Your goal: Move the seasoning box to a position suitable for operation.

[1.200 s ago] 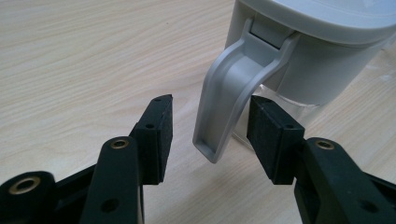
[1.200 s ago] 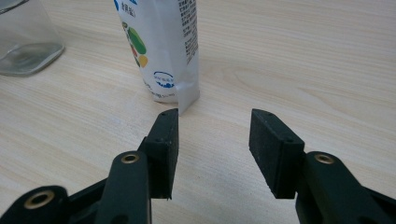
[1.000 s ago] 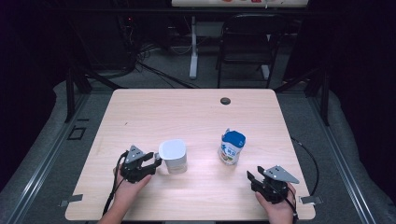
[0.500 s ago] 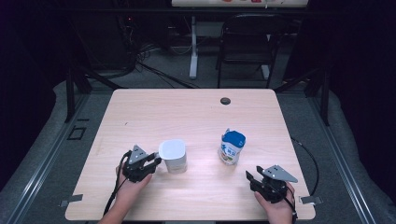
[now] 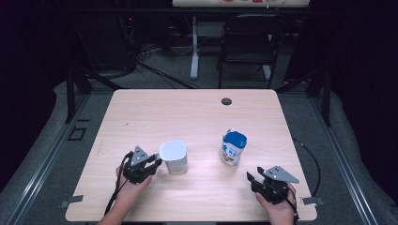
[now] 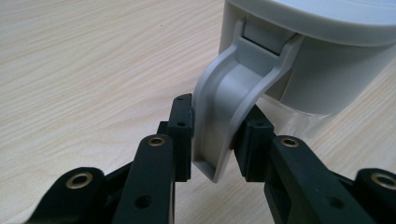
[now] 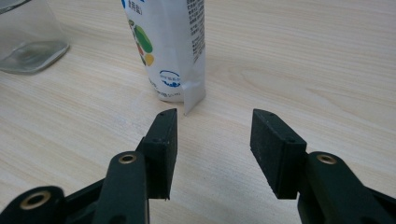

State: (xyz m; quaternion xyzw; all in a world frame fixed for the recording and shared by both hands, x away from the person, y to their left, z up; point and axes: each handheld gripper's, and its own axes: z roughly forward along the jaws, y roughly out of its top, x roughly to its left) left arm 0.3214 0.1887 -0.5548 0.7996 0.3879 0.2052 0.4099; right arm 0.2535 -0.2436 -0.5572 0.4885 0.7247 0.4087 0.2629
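A clear jug (image 5: 173, 158) with a pale grey lid (image 6: 327, 18) stands at the table's front left. Its grey handle (image 6: 229, 102) sits between the jaws of my left gripper (image 5: 157, 162) (image 6: 215, 135). Those jaws have just been closing and both pads press on the handle. A blue and white pouch (image 5: 233, 147) (image 7: 163, 46) stands upright to the right of the jug. My right gripper (image 5: 254, 174) (image 7: 212, 140) rests near the front right corner, open, pointing at the pouch from a short way off. Nothing lies between its fingers. The jug's clear base (image 7: 28, 42) is in the right gripper view's top left corner.
The wooden table (image 5: 187, 117) has a small dark cable hole (image 5: 226, 101) near its far edge. A black chair (image 5: 246, 51) and a white desk leg (image 5: 194, 51) stand on the floor beyond it. Cables trail from both grippers over the front edge.
The left gripper's jaws have drawn in around the jug's handle. Both hands, the jug and the pouch have stayed where they were.
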